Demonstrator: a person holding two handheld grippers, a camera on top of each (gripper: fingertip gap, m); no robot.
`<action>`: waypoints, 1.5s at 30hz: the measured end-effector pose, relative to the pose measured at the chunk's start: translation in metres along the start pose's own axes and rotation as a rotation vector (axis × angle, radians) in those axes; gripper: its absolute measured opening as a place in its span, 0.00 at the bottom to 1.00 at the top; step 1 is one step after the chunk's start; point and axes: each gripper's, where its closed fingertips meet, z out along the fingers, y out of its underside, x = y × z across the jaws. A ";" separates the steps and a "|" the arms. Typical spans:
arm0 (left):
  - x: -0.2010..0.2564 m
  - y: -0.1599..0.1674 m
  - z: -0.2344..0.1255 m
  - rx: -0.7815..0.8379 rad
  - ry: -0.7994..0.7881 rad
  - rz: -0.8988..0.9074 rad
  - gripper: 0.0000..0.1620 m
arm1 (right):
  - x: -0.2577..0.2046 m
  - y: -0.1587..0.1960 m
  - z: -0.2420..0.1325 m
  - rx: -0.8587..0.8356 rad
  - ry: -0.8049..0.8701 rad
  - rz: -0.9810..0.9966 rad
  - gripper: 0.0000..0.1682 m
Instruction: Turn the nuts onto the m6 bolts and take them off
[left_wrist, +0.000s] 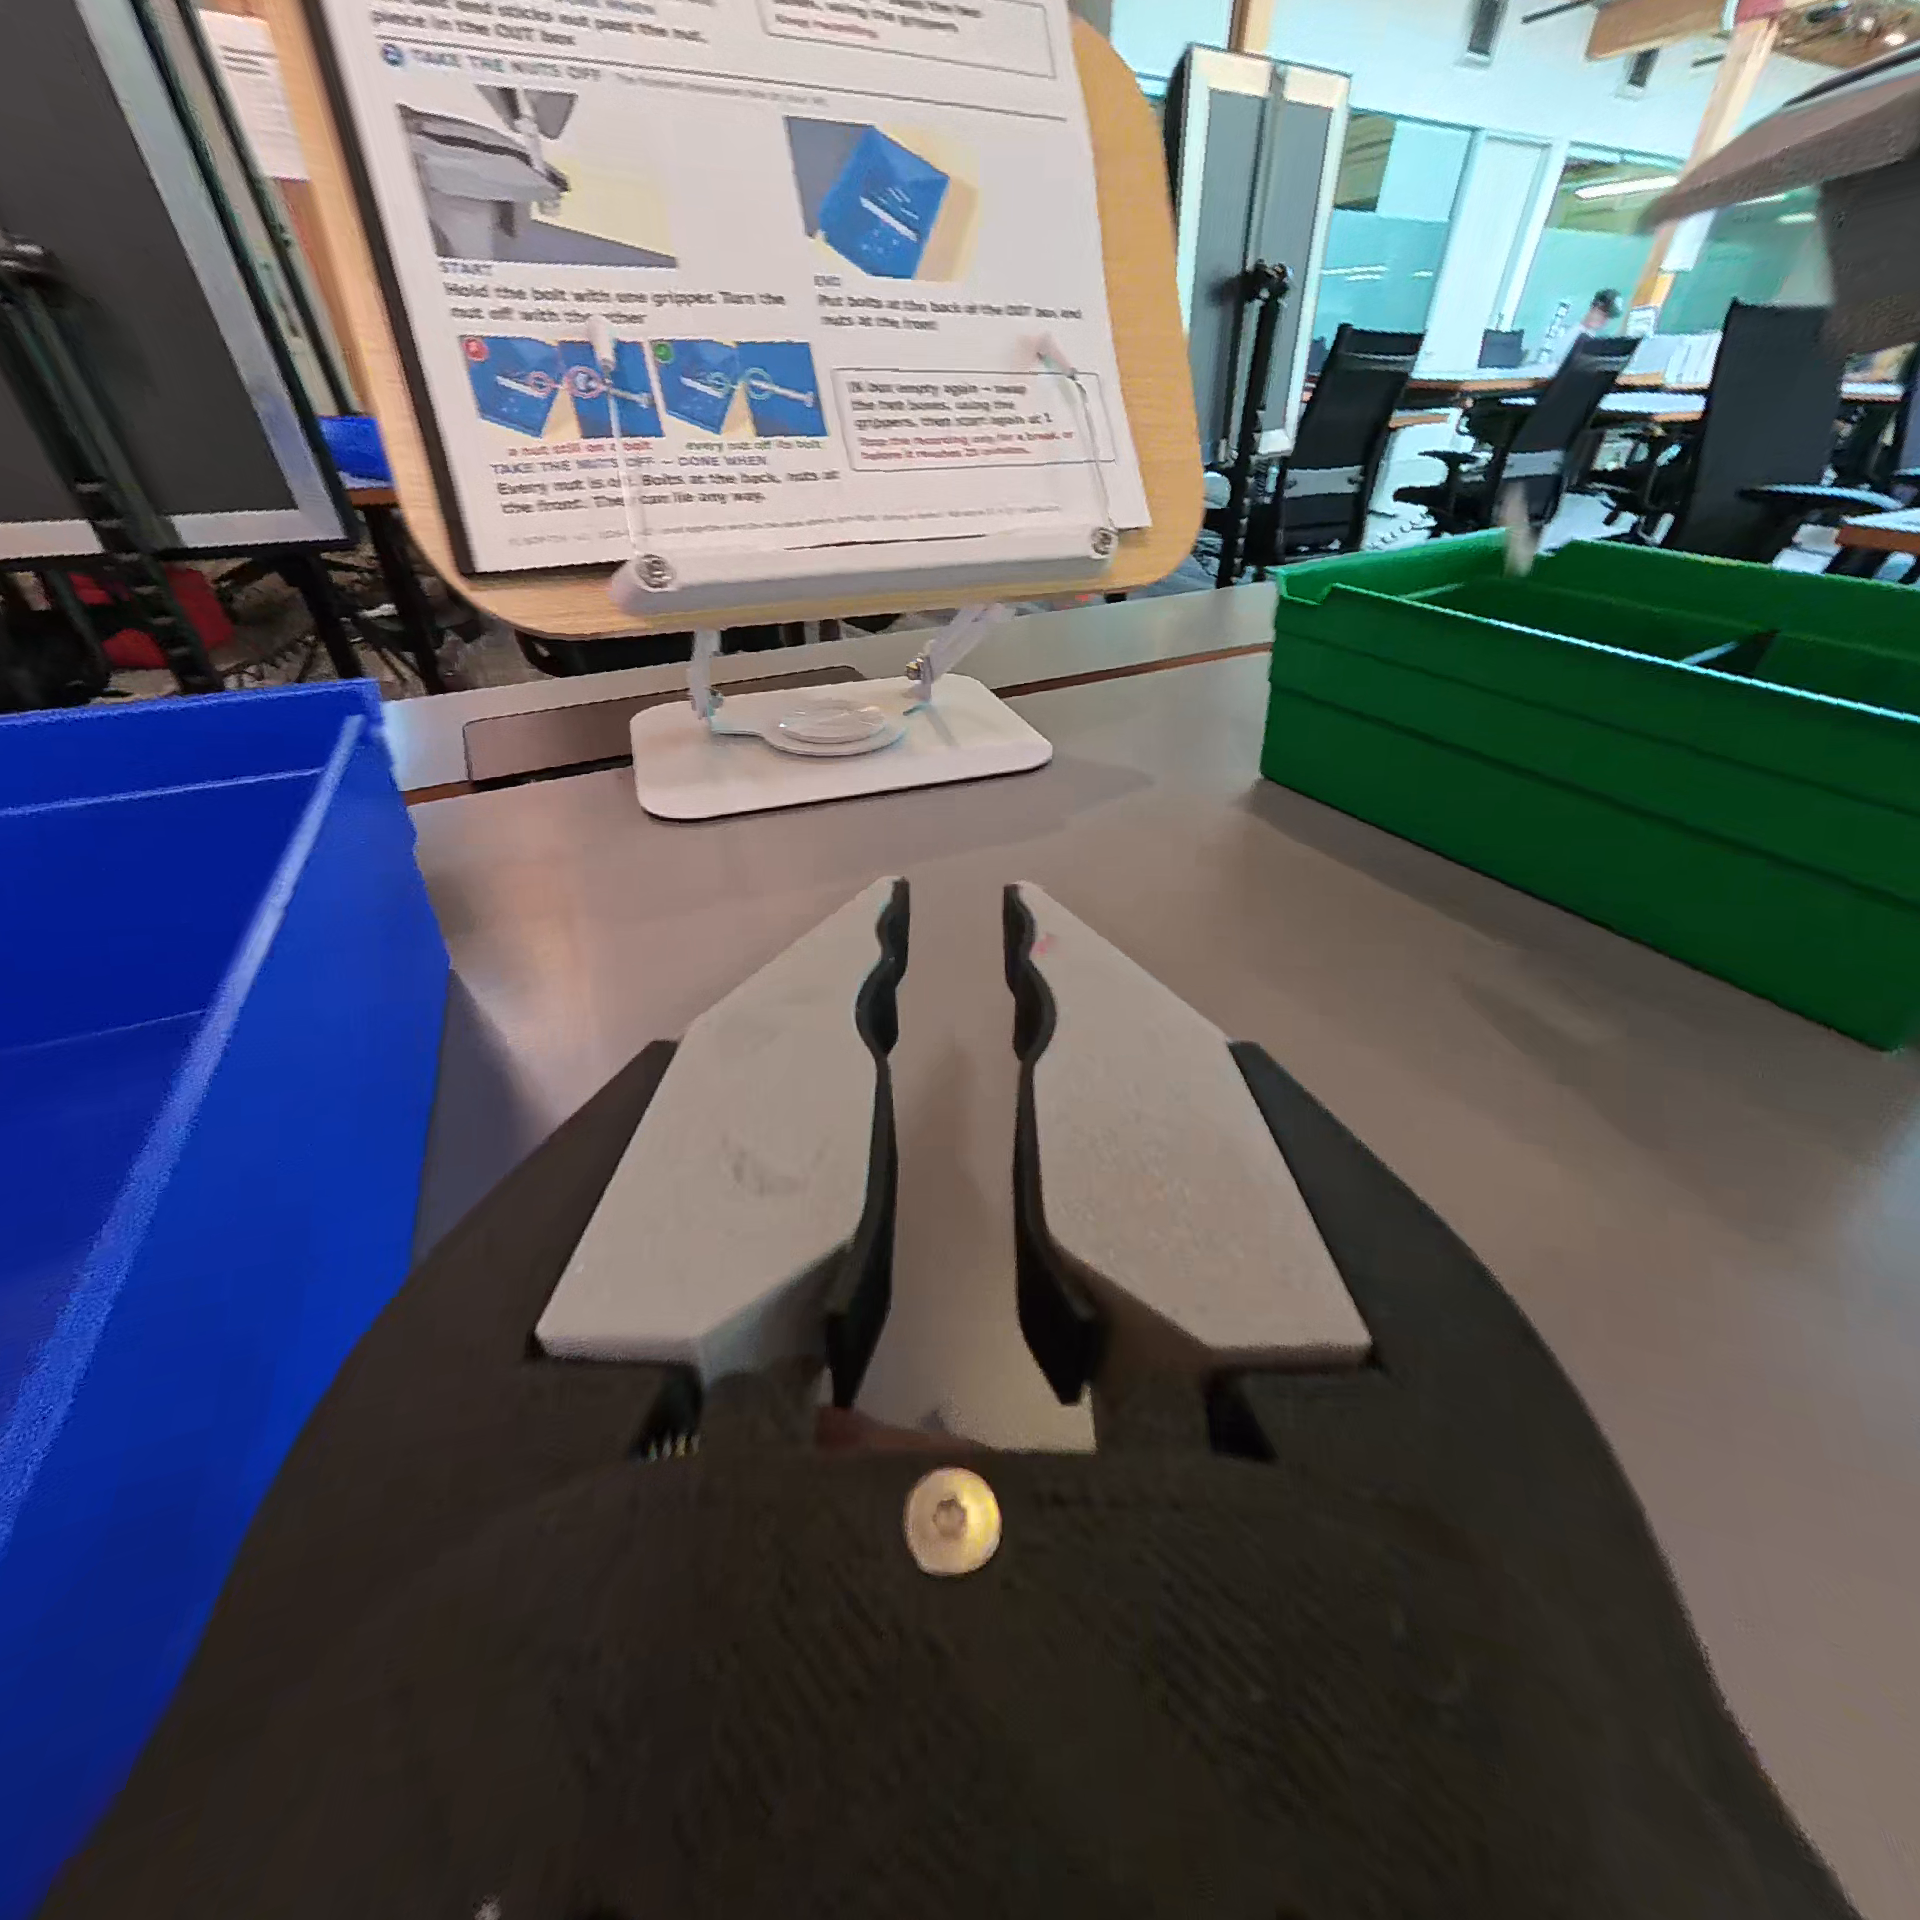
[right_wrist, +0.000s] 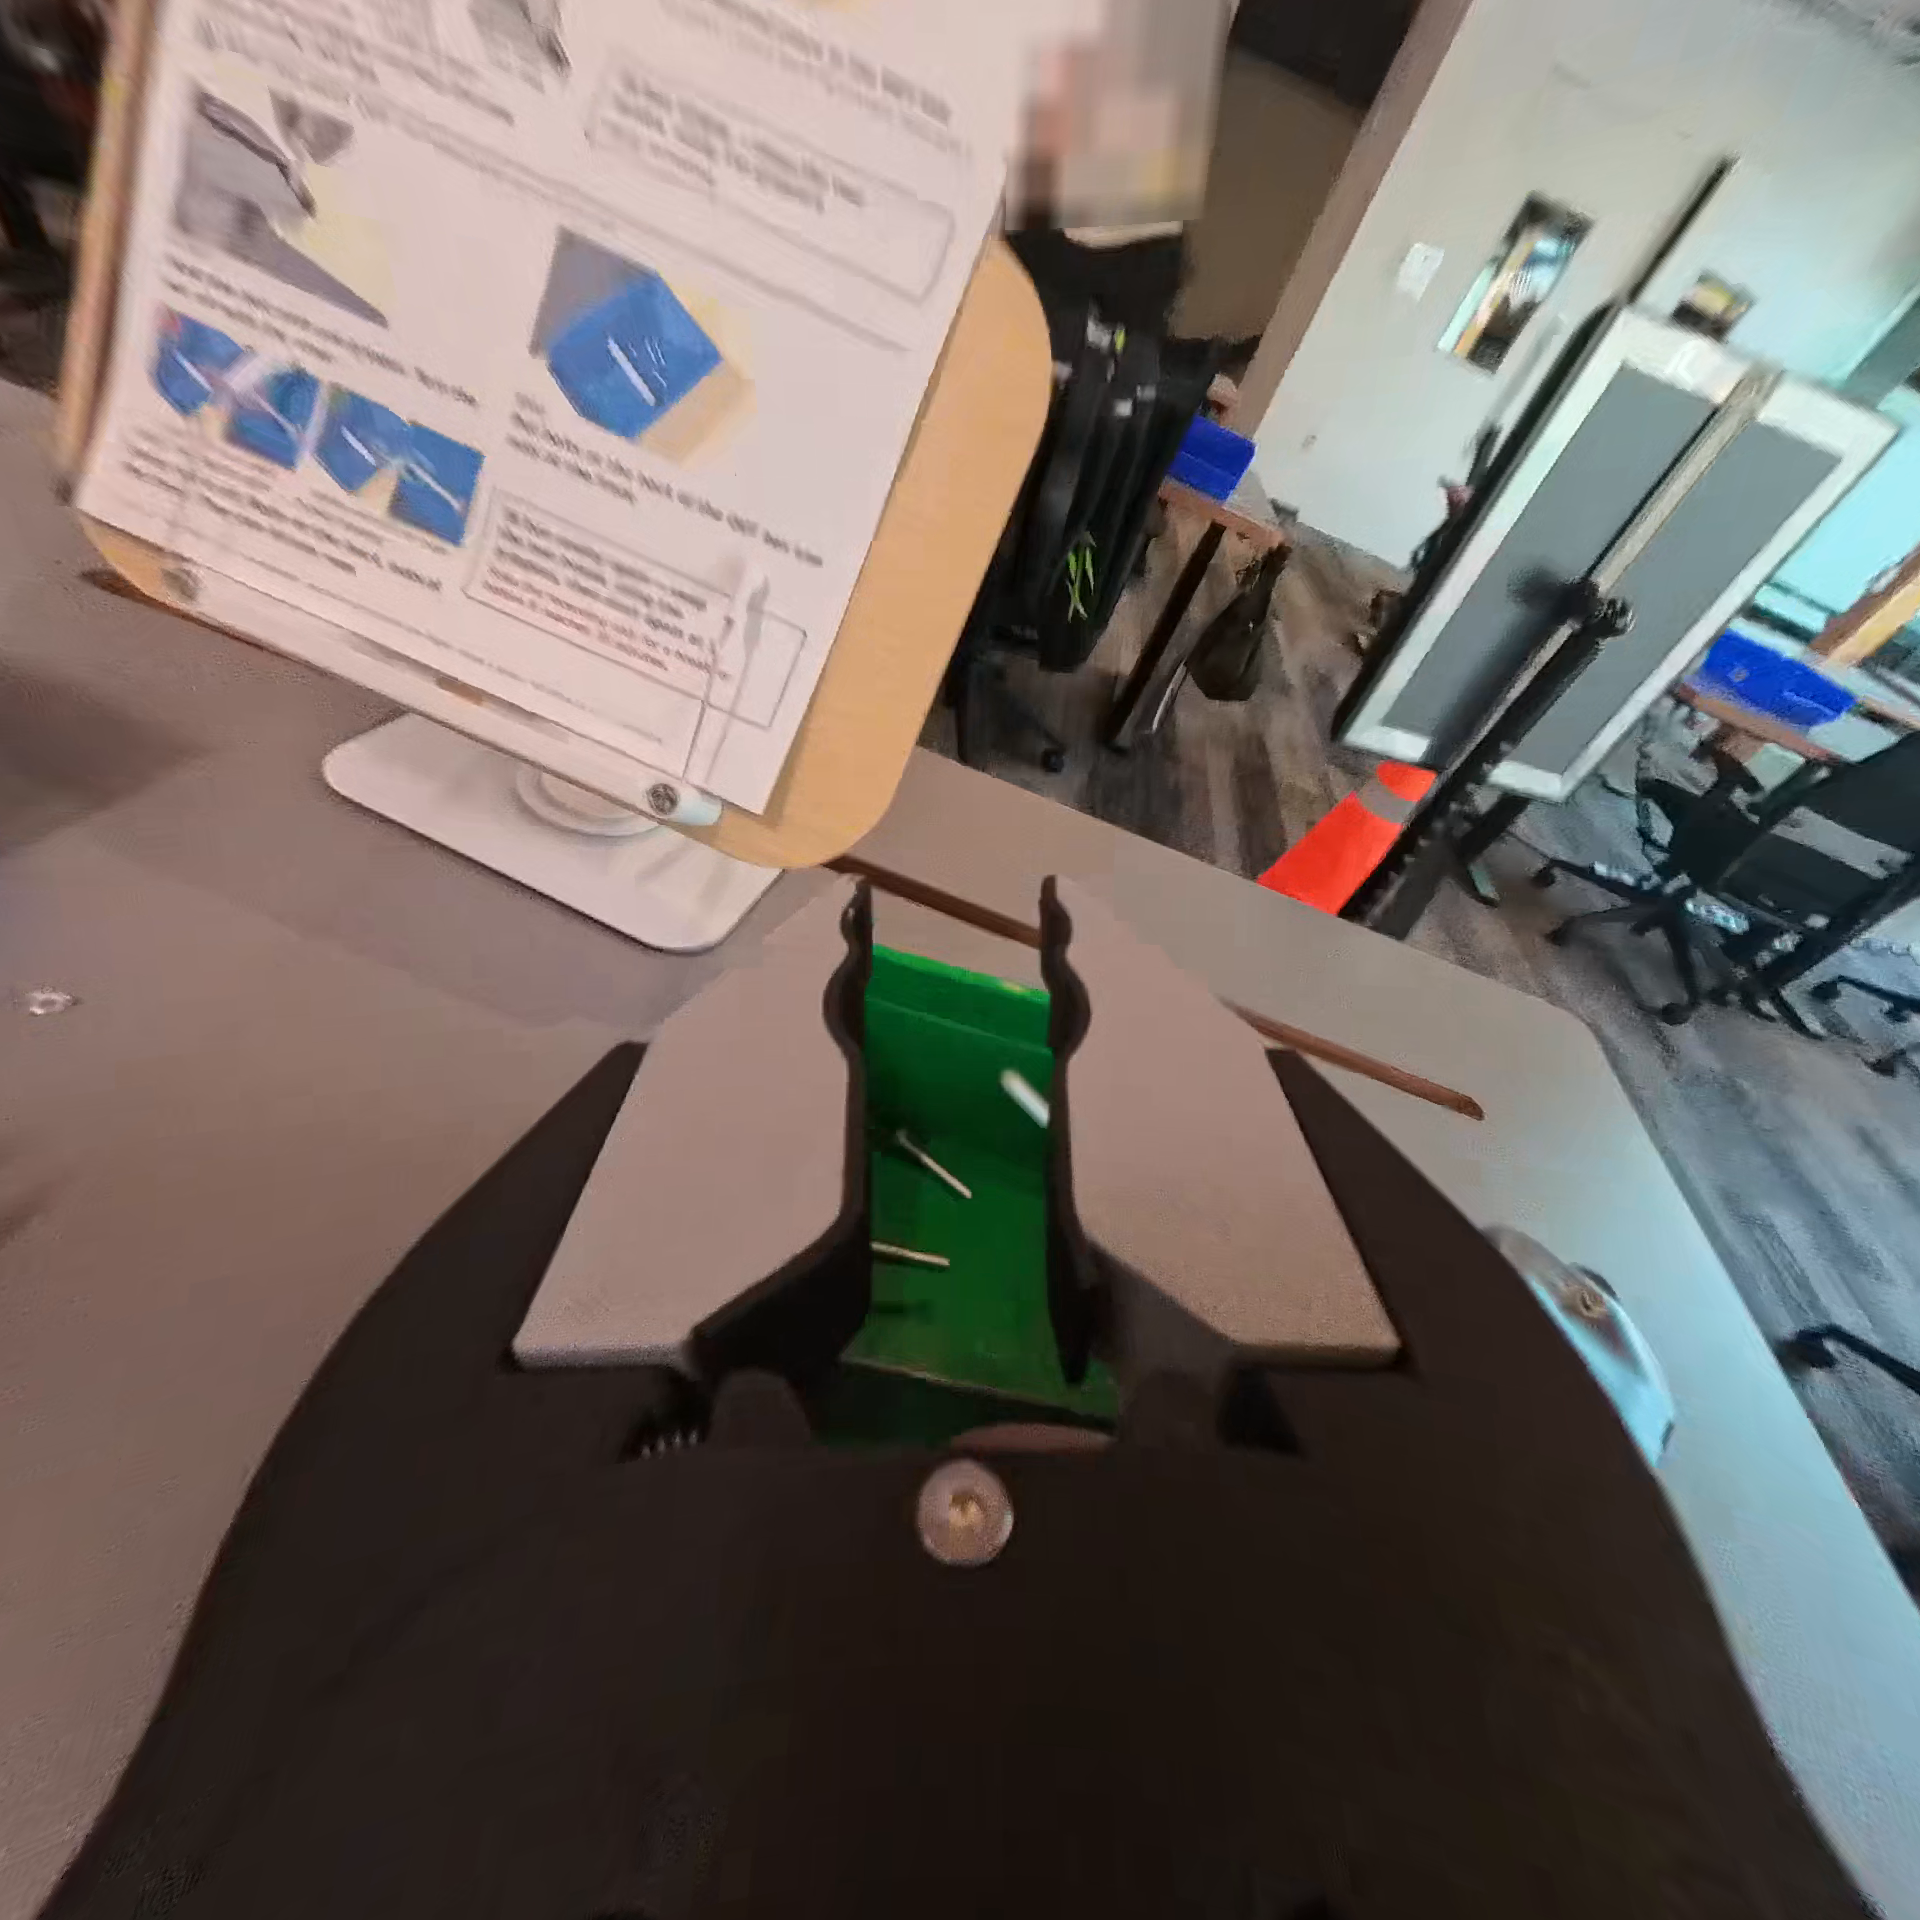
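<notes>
My left gripper (left_wrist: 956, 894) is open and empty, low over the grey table (left_wrist: 1299, 1039), between a blue bin (left_wrist: 156, 987) and a green bin (left_wrist: 1558, 748). My right gripper (right_wrist: 951, 904) is open above the green bin (right_wrist: 935, 1039). A blurred pale bolt (right_wrist: 1023, 1096) shows in the gap between its fingers, clear of both pads. Two more bolts (right_wrist: 930, 1164) lie on the bin floor. In the left wrist view a blurred grey piece (left_wrist: 1522, 530) hangs just over the green bin, below the blurred right gripper (left_wrist: 1829, 177). A small nut (right_wrist: 47, 1003) lies on the table at the left.
A tilted board with an instruction sheet (left_wrist: 748, 312) stands on a white base (left_wrist: 831, 748) at the back middle of the table. The table's far edge (right_wrist: 1351, 1060) runs close behind the green bin. An orange cone (right_wrist: 1340, 842), chairs and partitions stand beyond. The small nut (right_wrist: 47, 1003) is closer to my left gripper, around 15 cm from its tips; the right tips are 35 cm off.
</notes>
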 end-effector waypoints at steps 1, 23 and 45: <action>-0.004 -0.002 -0.001 0.011 -0.016 -0.012 0.10 | -0.008 -0.014 -0.011 0.082 -0.015 0.007 0.13; -0.033 -0.015 -0.011 0.102 -0.091 -0.148 0.08 | -0.334 0.108 0.115 -0.431 -0.734 0.052 0.18; -0.030 -0.007 -0.007 0.066 -0.067 -0.150 0.08 | -0.300 0.084 0.064 -0.333 -0.652 -0.242 0.04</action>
